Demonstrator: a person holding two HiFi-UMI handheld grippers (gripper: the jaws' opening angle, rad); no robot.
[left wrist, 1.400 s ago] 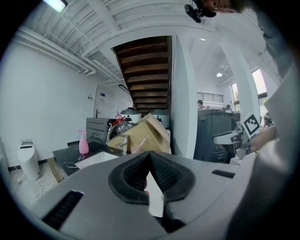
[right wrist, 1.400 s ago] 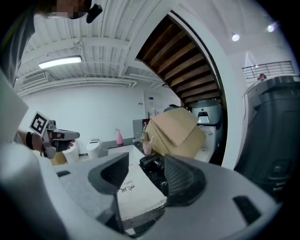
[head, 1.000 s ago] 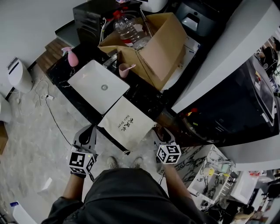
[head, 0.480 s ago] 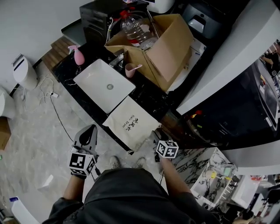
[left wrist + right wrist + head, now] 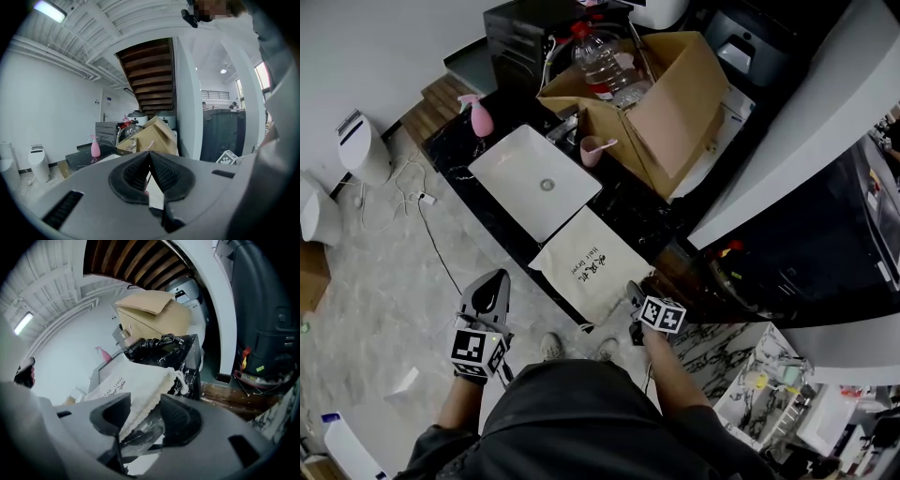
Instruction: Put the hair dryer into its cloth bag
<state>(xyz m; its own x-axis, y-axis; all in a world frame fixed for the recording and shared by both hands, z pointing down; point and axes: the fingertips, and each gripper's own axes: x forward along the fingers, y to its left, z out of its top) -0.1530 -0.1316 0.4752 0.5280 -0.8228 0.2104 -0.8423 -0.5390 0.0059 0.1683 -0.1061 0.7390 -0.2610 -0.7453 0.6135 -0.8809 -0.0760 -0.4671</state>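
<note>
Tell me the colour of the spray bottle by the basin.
The spray bottle is pink, clearest in the head view.

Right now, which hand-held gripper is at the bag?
The right hand-held gripper: its jaws, just closing, straddle the bag's ruffled edge. The left hand-held gripper is shut, away from it.

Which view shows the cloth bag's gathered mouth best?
Right gripper view: the cloth bag's gathered mouth sits close and sharp. Head view shows the whole bag, small, on the counter. Left gripper view hardly shows it.

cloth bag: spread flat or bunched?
Spread flat: the cloth bag lies print-up on the black counter, with no bulge, and its gathered mouth edge is at the counter's near edge.
</note>
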